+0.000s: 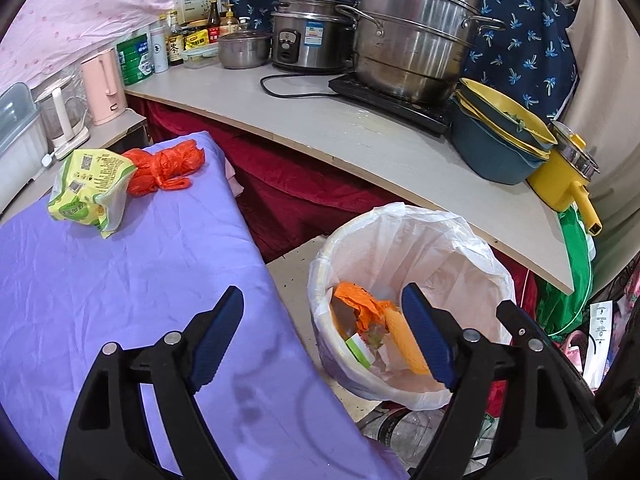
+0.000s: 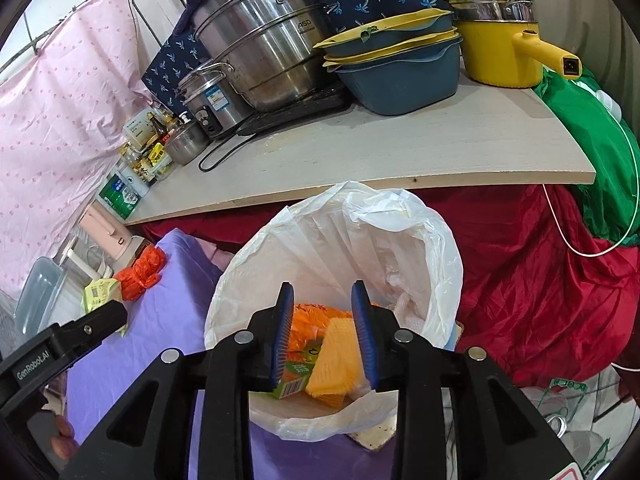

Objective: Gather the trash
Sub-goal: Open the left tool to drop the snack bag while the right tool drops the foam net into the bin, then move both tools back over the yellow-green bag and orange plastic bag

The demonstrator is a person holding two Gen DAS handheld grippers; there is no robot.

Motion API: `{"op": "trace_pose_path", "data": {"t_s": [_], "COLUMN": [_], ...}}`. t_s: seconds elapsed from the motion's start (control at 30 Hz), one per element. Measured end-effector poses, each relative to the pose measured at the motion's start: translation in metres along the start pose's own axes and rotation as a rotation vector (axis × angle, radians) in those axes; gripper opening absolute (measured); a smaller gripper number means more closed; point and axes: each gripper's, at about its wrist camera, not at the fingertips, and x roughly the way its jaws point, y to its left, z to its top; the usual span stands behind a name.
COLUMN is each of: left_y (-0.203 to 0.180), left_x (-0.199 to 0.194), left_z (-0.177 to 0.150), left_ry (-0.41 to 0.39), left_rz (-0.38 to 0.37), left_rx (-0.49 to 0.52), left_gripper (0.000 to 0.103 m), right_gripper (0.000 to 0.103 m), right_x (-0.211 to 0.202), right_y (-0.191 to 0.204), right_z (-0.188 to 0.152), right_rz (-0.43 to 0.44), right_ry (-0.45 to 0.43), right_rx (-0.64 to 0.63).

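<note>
Right now my right gripper hangs directly over the white plastic-lined trash bin, its blue-padded fingers partly open with nothing between them; orange wrappers, a green printed carton and a yellow-orange sponge-like piece lie in the bin below. My left gripper is spread wide and empty too, straddling the right edge of the purple cloth-covered counter and the near rim of the bin.

What is left, as I judge it, sits at the far left corner of that purple counter: a crumpled yellow-green plastic food wrapper and, touching it on the far side, a knotted orange-red plastic bag.

The risks start close in. The bin liner stands loose and high at the far rim, so a finger dipping too low could snag it and drag the bin over. Farther off, the wrapper is limp and slick; a shallow pinch may slip, or catch the purple cloth with it. Because the two pieces touch, lifting one may nudge the other off the counter's far edge, toward the pink kettle and clear kettle standing just beyond.
</note>
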Motion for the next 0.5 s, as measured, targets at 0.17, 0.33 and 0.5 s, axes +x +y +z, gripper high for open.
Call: {"op": "trace_pose_path", "data": {"t_s": [0.17,0.33,0.5], "left_y": [0.008,0.018,0.035], "left_x": [-0.004,-0.011,-0.022], "left_z": [-0.003,-0.008,-0.014], "left_ry": [0.002,-0.002,-0.008], "left_rz": [0.008,0.018,0.033], "left_rx": [-0.011,-0.024,-0.049], "left_gripper": [0.078,0.079,0.080], "right_gripper": [0.036,0.040,0.042], "right_x": [-0.007,-0.016,-0.023], "right_y": [0.007,0.018,0.032], "right_z": [-0.004,-0.010,-0.017], "right_rz": [0.009,0.012,0.027], "right_ry": [-0.006,-0.011,-0.012], "right_rx": [-0.004,-0.021,-0.035]}}
